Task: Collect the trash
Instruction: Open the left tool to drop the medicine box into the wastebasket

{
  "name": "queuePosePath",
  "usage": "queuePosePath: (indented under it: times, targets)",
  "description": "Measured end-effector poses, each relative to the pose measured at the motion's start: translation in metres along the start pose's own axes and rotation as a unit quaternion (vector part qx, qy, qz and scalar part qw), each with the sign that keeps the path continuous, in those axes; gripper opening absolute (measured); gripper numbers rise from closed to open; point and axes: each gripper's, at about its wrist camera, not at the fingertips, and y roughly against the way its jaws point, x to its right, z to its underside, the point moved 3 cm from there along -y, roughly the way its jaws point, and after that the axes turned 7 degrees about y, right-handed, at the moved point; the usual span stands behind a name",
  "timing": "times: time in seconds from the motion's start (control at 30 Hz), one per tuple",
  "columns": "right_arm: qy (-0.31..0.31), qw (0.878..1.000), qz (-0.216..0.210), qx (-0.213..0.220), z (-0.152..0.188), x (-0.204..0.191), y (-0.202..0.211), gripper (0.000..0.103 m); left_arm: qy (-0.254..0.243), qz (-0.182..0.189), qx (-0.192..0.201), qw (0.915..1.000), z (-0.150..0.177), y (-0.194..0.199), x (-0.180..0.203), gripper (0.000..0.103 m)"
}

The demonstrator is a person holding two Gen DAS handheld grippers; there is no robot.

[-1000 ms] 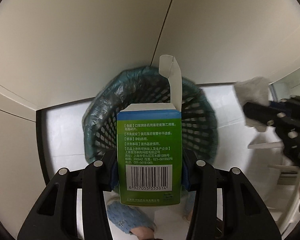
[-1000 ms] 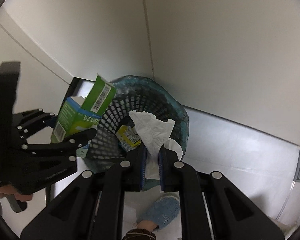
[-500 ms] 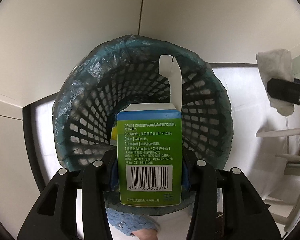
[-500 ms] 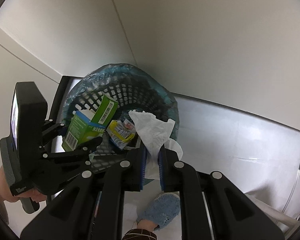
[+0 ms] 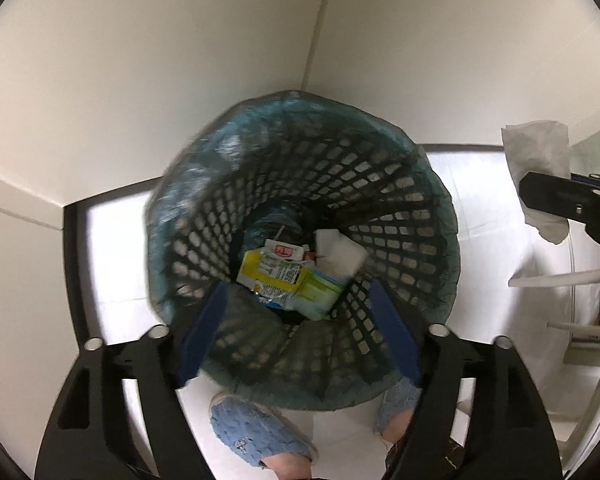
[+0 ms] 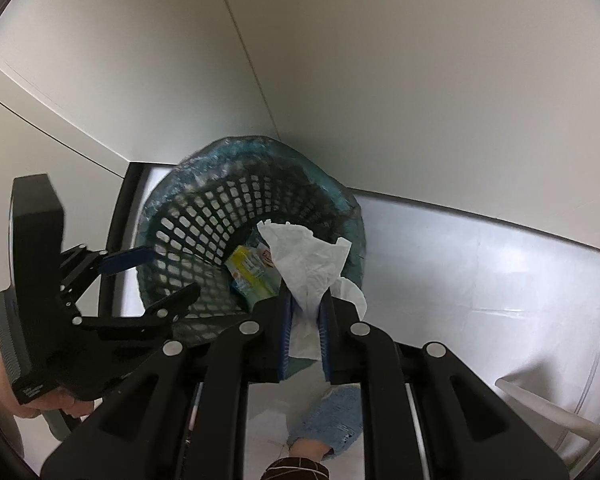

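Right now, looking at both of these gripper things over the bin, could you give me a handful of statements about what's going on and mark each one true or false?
1. The left gripper is open and holds nothing. True.
2. The right gripper is empty. False: it is shut on a white tissue.
3. The wastebasket is a black mesh one with a bluish bag liner. True.
4. The wastebasket has nothing in it. False: a green and white carton and a yellow wrapper lie at the bottom.
5. The tissue already lies inside the wastebasket. False: it sticks up from between the right gripper's fingers, above the rim.
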Motion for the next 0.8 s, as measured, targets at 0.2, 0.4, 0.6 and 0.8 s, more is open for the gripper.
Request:
queuePosePath:
  times: [0.2,0.4,0.6,0.8]
  targets:
    - [0.019,1.000,-0.004,0.017,-0.006,-0.026,-0.006,0.013,0.020,-0.012,0.010,0.9997,0.007,0.019,-0.024,0.095]
    - [0.003,1.000,0.002,0.014,-0.006,-0.041,-0.029,0.013,0.034,-0.019,0.006,0.9992,0.016,0.027,-0.048,0.097]
    - [-0.005,1.000,0.004,0.004,-0.009,-0.051,-0.050,0.013,0.045,-0.029,-0.001,0.9986,0.024,0.025,-0.067,0.097]
    - [0.001,1.000,0.001,-0.007,-0.010,-0.056,-0.063,0.014,0.048,-0.036,-0.001,0.9982,0.025,0.023,-0.078,0.097]
